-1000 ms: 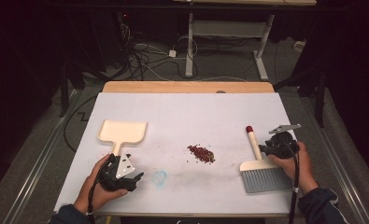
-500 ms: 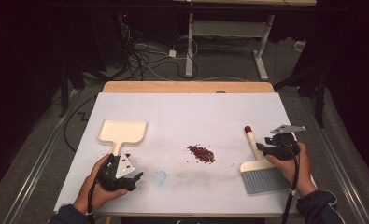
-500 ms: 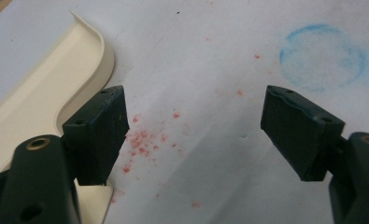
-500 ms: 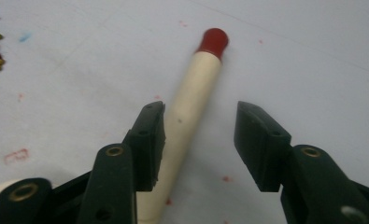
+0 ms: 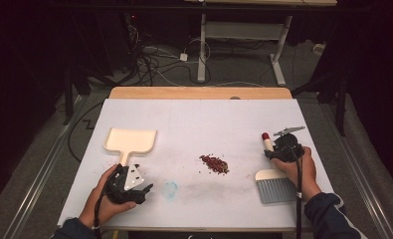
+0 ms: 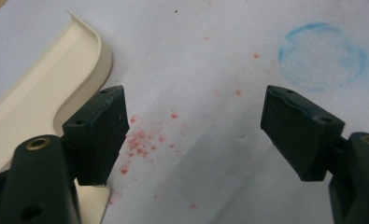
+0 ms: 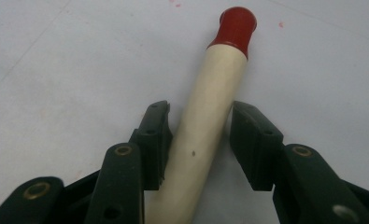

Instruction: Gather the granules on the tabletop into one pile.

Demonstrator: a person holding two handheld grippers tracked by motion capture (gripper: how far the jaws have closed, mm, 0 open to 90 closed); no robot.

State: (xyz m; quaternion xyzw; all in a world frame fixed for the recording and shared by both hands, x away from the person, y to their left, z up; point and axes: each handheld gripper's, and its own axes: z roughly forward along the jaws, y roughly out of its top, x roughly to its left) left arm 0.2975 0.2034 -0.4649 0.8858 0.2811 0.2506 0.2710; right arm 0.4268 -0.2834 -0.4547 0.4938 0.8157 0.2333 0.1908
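A hand brush with a cream handle and red tip lies at the table's right, its grey bristle head towards the person. My right gripper straddles the handle. Its jaws have just been closing with the handle between them; in the right gripper view one pad touches it and a thin gap shows at the other. A cream dustpan lies at the left. My left gripper rests open beside the dustpan's handle, nothing between its pads. A small pile of red crumbs sits mid-table.
The white sheet covers a wooden table. A faint blue ring is drawn near the left gripper, with scattered red specks on the sheet there. Beyond the far edge are cables and a desk frame on the floor.
My right gripper has shifted left over the brush handle and its jaws have changed width. The brush, the dustpan and the left hand have stayed in place.
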